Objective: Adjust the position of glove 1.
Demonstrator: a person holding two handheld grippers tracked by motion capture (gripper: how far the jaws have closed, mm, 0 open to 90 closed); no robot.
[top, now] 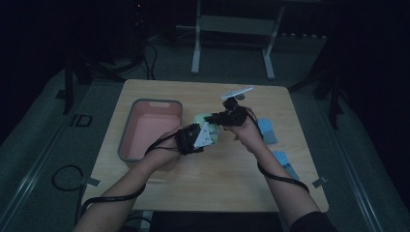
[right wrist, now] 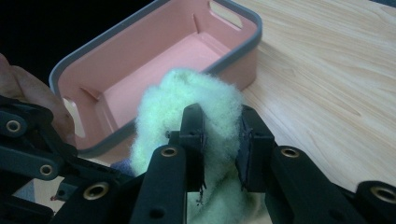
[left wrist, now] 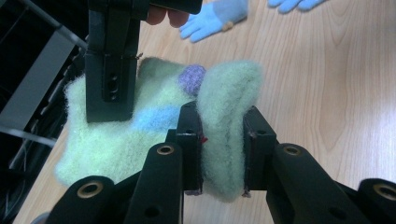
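Observation:
A pale green fuzzy knit piece [top: 202, 118] with a purple dot and a blue patch lies mid-table, held by both grippers. My left gripper [top: 212, 131] is shut on a raised fold of the fuzzy piece [left wrist: 116, 135]; the fold fills the gap between the left gripper's jaws [left wrist: 222, 121]. My right gripper [top: 218, 117] is shut on another bunch of the fuzzy fabric [right wrist: 196, 93], which bulges above the right gripper's jaws [right wrist: 220, 126]. In the left gripper view the right gripper [left wrist: 112, 88] presses down on the far left of the piece.
A pink bin with a grey rim [top: 157, 101] stands left of the grippers, and its rim [right wrist: 252, 42] is close behind the fabric. Two light blue gloves [top: 267, 129] [top: 286, 163] lie at the table's right. A metal stand [top: 232, 24] is beyond the table.

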